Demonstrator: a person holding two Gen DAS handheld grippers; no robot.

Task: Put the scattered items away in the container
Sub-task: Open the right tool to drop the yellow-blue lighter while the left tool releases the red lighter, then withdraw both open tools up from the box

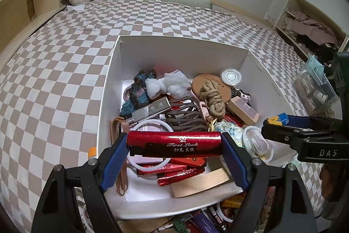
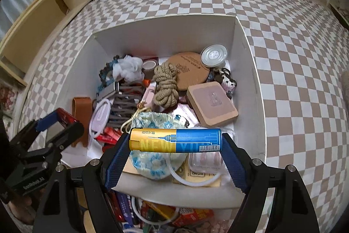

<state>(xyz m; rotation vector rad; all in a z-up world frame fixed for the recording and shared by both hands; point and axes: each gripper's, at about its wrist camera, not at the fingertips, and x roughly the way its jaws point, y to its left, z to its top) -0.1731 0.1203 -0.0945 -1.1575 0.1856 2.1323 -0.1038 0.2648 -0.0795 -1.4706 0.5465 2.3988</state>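
Filling most of both wrist views is a bed with a brown-and-white checkered sheet [image 1: 65, 71], and sitting on it, centre frame, is the open white cardboard box [image 1: 109, 84] that's already pretty stuffed: a coiled tan rope bundle [image 2: 165, 85], a round cork coaster [image 2: 187, 71], a square cork-edged pad [image 2: 212, 103], crochet bits, cords. More clutter is piled along the bottom edge, just outside the box's near wall.

The left gripper [image 1: 174, 144] is clamped end to end on a glossy red metallic lighter [image 1: 174, 143], lower centre of its view, hovering over the box's near side. The right gripper [image 2: 175, 141] does the same with a yellow-and-blue lighter printed "NEW YORK" [image 2: 175, 140], also above the box.

Both lighters look light, rigid and slick, so pinching by the ends seems a bit sketchy; across the body would probably grip safer. A drop onto that soft pile likely won't hurt them.
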